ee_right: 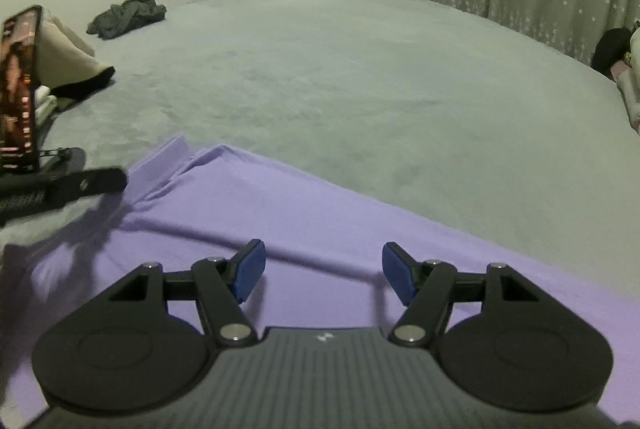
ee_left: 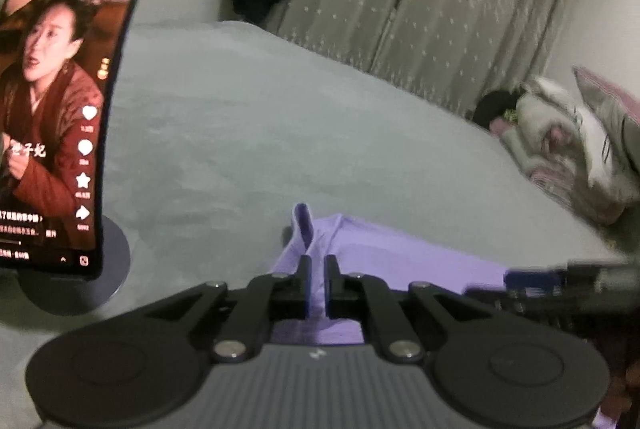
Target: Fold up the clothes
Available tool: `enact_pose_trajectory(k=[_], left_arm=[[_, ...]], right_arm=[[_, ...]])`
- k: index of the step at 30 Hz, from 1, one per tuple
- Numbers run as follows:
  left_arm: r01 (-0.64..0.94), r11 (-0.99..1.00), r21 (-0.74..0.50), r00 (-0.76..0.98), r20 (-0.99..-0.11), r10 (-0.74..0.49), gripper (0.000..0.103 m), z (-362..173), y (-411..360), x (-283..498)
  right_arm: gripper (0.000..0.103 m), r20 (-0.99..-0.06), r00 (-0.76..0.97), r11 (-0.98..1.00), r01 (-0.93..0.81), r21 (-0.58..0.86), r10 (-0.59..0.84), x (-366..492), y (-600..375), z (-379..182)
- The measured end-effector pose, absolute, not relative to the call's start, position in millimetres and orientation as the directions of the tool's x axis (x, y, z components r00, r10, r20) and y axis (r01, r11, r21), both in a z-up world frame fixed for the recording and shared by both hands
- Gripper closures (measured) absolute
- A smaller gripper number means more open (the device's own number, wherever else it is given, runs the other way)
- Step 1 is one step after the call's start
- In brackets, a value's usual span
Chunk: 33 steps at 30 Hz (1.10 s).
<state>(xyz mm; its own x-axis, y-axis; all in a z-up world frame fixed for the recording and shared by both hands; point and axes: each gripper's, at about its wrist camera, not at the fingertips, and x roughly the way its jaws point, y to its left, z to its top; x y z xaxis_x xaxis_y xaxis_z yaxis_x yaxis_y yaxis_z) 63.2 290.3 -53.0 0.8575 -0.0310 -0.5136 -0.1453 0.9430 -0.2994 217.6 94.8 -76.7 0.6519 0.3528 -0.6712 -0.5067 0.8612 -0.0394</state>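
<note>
A lilac garment [ee_right: 280, 213] lies spread on the grey bed cover [ee_right: 360, 77], its collar edge [ee_right: 168, 157] towards the left. In the left wrist view my left gripper [ee_left: 319, 269] is shut on a raised fold of the lilac garment [ee_left: 384, 253], and a tab of cloth sticks up past the fingertips. My right gripper [ee_right: 323, 257] hovers open over the middle of the garment, with nothing between its blue pads [ee_right: 250, 269]. Its blurred body [ee_left: 560, 281] shows at the right of the left wrist view. The left gripper's black body [ee_right: 60, 185] shows at the left of the right wrist view.
A phone on a round stand [ee_left: 52, 109] plays a video at the bed's left side. Behind the phone [ee_right: 18, 89] lie a beige cushion and a crumpled grey garment [ee_right: 128, 15]. Pillows and bedding [ee_left: 560, 149] pile up at the right. Starred curtains [ee_left: 440, 9] hang behind.
</note>
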Motion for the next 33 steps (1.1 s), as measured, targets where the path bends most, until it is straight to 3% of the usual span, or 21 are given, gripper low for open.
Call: enact_pose_trajectory(k=[8, 17, 28, 30, 33], left_arm=[[-0.102, 0.942, -0.32, 0.86, -0.504, -0.078, 0.099, -51.7, 295.9, 54.2], [-0.121, 0.953, -0.277, 0.805, -0.59, -0.069, 0.097, -61.8, 291.4, 58.4], [-0.159, 0.95, -0.27, 0.788, -0.614, -0.043, 0.096, -63.5, 293.2, 63.0], [-0.165, 0.946, -0.278, 0.786, -0.616, -0.044, 0.096, -63.7, 294.5, 63.5], [-0.167, 0.942, -0.291, 0.784, -0.618, -0.052, 0.097, -63.9, 296.7, 63.2]], right_arm=[[0.034, -0.688, 0.663, 0.857, -0.503, -0.116, 0.296, 249.5, 105.5, -84.1], [0.034, -0.703, 0.658, 0.841, -0.517, -0.16, 0.271, 272.1, 100.4, -84.8], [0.032, -0.742, 0.612, 0.853, -0.511, -0.106, 0.274, 285.8, 99.3, -93.5], [0.04, -0.751, 0.599, 0.859, -0.505, -0.086, 0.276, 287.6, 99.1, -93.0], [0.064, -0.759, 0.576, 0.846, -0.53, -0.064, 0.304, 282.8, 102.8, -90.7]])
